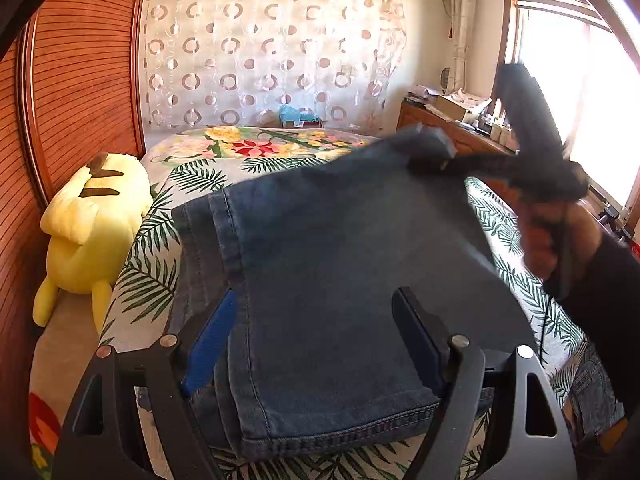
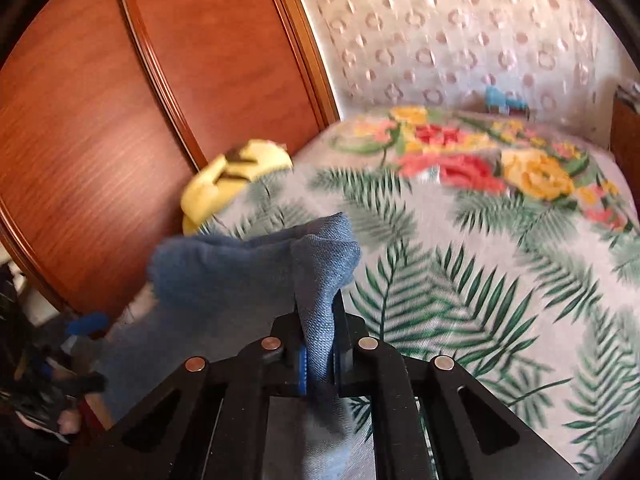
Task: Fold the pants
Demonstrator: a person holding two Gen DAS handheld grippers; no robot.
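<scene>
Blue denim pants (image 1: 328,280) lie on the bed, their hemmed leg ends near me. In the left wrist view my left gripper (image 1: 316,332) is open, its two fingers standing either side of the leg ends, over the cloth. My right gripper (image 1: 432,152) shows there too, blurred, shut on the far part of the pants and holding it lifted above the bed. In the right wrist view the right gripper (image 2: 318,344) is shut on a bunched fold of denim (image 2: 320,264) that stands up between its fingers.
The bed has a palm-leaf sheet (image 2: 460,280) and a floral blanket (image 1: 256,144) at the far end. A yellow plush toy (image 1: 88,232) lies along the bed's left side by a wooden wardrobe (image 1: 80,80). A cluttered wooden dresser (image 1: 452,120) stands at the right by the window.
</scene>
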